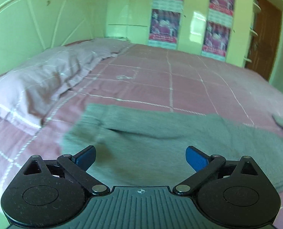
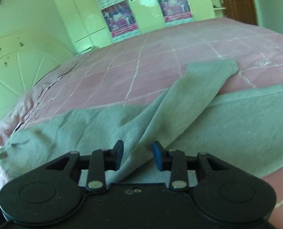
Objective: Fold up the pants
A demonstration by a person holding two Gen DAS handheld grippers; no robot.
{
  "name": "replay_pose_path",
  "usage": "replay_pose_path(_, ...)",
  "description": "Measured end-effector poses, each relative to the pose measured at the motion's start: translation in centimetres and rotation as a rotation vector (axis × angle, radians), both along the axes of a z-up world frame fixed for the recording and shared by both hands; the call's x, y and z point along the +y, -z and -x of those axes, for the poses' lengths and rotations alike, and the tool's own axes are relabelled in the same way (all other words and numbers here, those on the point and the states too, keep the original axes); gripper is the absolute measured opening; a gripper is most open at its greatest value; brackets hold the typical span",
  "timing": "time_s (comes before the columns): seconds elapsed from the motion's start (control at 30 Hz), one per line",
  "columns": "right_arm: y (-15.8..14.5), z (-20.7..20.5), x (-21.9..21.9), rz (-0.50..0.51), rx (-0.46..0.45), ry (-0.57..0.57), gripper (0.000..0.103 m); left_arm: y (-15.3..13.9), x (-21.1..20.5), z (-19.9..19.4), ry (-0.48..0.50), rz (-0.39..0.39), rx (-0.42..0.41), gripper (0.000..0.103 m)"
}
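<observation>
The left tongs (image 1: 140, 157) stand wide open above the pants (image 1: 160, 143), with nothing between the blue pads (image 1: 195, 158). The right tongs (image 2: 137, 153) are partly open; a raised fold of the cloth runs up between the pads (image 2: 157, 155), but the pads do not seem to press on it, though blur makes that hard to judge.

The pants (image 2: 160, 118) are grey and lie spread across the near side of a bed (image 1: 170, 80) covered in a pink sheet with a white grid. In the right wrist view one narrow part, probably a leg, lies flipped over and reaches away across the sheet. A pale pillow (image 1: 46, 76) sits to the left in the left wrist view.

The cloth looks like soft, light jersey: limp, quick to wrinkle and sag, not slippery, not fragile. It will likely drape from any single grip, so two holds along one edge, at the waistband or a leg's hem corners, should keep a fold straight.

Posters (image 1: 164, 26) hang on the pale cupboards behind the bed. They carry lines of writing, but it is too blurred to read. No brand or label shows on the pants.
</observation>
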State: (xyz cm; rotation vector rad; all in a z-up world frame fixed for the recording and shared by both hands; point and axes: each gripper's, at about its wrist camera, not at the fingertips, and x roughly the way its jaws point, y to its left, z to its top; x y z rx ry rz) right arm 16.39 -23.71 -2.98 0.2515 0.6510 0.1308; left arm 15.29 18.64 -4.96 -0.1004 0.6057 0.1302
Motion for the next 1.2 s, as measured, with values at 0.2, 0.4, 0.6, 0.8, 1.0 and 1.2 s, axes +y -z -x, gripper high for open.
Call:
replay_pose_path(0.2,0.2,-2.5,0.4,0.211,0.003,0.029,0.041,2.9,-8.8,-2.3,0.118,-0.161,0.128,0.1)
replay_pose_path(0.4,0.8,-1.3,-0.8,0.209,0.023,0.02,0.0,4.8,-9.4,-1.3,0.156,-0.107,0.162,0.103)
replay_pose_path(0.6,0.4,2.1,-2.6,0.13,0.003,0.061,0.0,5.0,-9.9,-0.7,0.154,-0.103,0.151,0.103)
replay_pose_path(0.8,1.2,4.8,-5.2,0.068,0.025,0.188,0.001,5.5,-9.4,-1.3,0.16,-0.101,0.135,0.103)
replay_pose_path(1.0,-1.5,-1.4,-0.7,0.314,-0.037,0.059,0.048,5.9,-9.3,-1.1,0.147,-0.1,0.091,0.103)
replay_pose_path(1.2,1.4,-5.7,-1.0,0.381,0.046,0.066,0.0,6.1,-9.2,-0.9,0.134,-0.095,0.077,0.103)
